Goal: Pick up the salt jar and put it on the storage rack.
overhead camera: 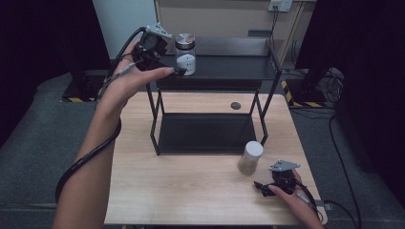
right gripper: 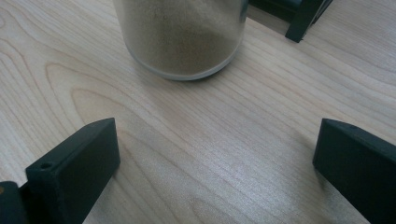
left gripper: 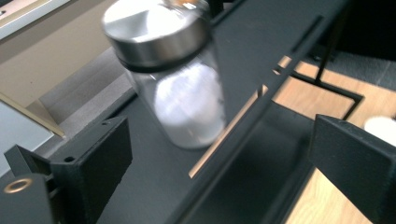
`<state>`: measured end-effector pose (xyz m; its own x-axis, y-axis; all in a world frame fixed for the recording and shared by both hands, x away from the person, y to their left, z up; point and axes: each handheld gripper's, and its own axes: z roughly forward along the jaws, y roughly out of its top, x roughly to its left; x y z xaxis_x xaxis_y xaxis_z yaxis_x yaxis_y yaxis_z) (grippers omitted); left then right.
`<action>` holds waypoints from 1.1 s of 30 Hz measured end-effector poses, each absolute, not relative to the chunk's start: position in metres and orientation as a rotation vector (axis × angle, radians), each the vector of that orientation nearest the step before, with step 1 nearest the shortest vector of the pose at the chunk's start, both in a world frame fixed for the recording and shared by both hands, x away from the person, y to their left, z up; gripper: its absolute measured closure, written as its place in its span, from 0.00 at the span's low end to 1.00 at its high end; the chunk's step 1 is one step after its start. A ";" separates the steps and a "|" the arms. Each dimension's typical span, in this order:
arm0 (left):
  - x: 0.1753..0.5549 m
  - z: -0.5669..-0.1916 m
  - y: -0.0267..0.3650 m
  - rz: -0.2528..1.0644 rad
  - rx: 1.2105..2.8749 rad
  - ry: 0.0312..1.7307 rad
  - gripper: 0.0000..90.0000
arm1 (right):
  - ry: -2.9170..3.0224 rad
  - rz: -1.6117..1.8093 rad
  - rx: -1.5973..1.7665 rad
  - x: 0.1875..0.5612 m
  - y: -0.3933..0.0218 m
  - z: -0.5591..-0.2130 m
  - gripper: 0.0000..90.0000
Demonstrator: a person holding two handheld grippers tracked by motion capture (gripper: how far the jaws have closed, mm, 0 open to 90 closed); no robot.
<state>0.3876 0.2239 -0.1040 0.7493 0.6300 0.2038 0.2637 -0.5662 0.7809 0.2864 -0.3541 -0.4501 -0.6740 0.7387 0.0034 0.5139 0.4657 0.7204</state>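
Hovering at the shelf's (overhead camera: 224, 67) top tier, left gripper (overhead camera: 177, 70) released, jaws spread and empty, white-powder jar (overhead camera: 185, 54) upright just ahead between them. Resting on the table (overhead camera: 191, 191) at right, right gripper (overhead camera: 260, 187) likewise released, brown-powder jar (overhead camera: 250, 157) upright just beyond its jaws, nearer this hand.

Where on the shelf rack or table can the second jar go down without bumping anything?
The top shelf is bare to the right of the steel-lidded jar; its left end is crowded by that jar and the left gripper. The lower shelf is bare. The table is free at front left; the white-lidded jar and right gripper crowd the front right.
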 end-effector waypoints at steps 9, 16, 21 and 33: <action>0.359 -0.132 0.219 0.513 2.256 0.524 0.06 | 2.409 1.027 1.065 0.286 -0.354 -0.450 0.02; 0.350 -0.176 0.204 0.447 2.318 0.458 0.06 | 2.407 1.025 1.066 0.286 -0.354 -0.450 0.02; 0.348 -0.218 0.192 0.379 2.363 0.414 0.06 | 2.407 1.024 1.067 0.286 -0.354 -0.450 0.02; 0.342 -0.321 0.183 0.246 2.430 0.318 0.06 | 2.407 1.024 1.067 0.286 -0.354 -0.450 0.02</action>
<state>0.3419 0.1830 -0.3213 0.9526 0.2893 0.0941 0.1640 -0.7489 0.6420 0.2856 -0.3539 -0.4500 -0.6720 0.7405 0.0021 0.5149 0.4652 0.7200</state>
